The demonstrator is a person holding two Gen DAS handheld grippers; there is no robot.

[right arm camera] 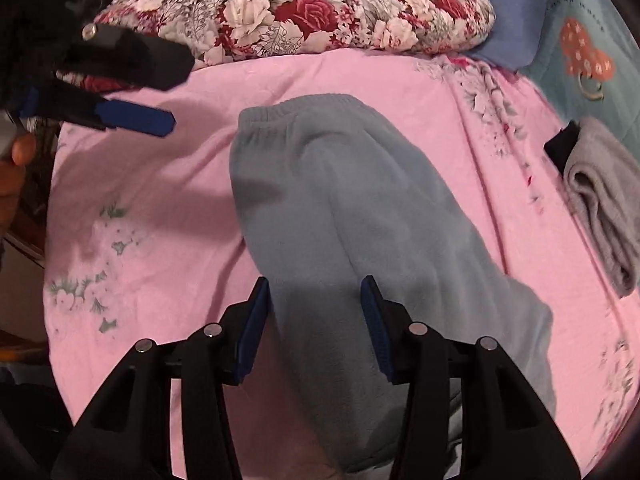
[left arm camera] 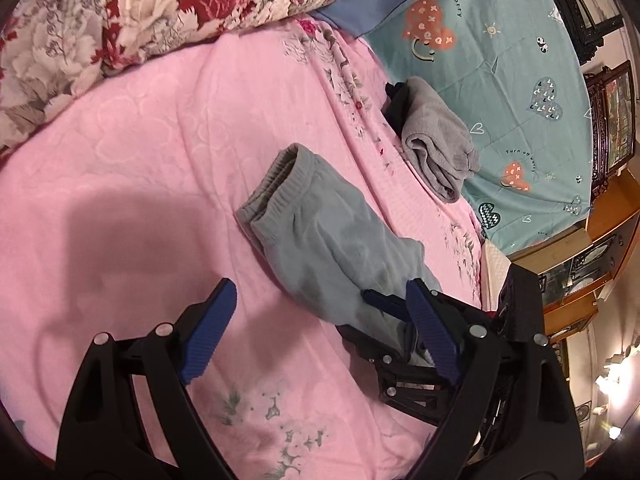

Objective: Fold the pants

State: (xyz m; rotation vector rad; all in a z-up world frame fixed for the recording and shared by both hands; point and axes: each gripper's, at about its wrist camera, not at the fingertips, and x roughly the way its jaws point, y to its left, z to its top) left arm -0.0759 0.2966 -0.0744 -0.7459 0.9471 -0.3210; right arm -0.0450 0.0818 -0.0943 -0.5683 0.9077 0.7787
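Observation:
Light grey-blue fleece pants [left arm camera: 320,236] lie folded lengthwise on the pink bedsheet [left arm camera: 140,160], waistband toward the pillows. My left gripper [left arm camera: 320,292] is open and empty, just left of the pants' lower part. My right gripper [right arm camera: 316,292] is open, its jaws straddling the lower part of the pants [right arm camera: 340,208] without closing on them; it shows in the left wrist view [left arm camera: 396,312] at the pants' leg end. The left gripper shows at the upper left of the right wrist view [right arm camera: 132,92].
A folded grey garment [left arm camera: 436,144] with a dark item beside it lies to the right, at the edge of a teal heart-print cover [left arm camera: 500,80]. A floral pillow [right arm camera: 300,8] lies at the bed's head. Wooden furniture [left arm camera: 592,248] stands beyond the bed on the right.

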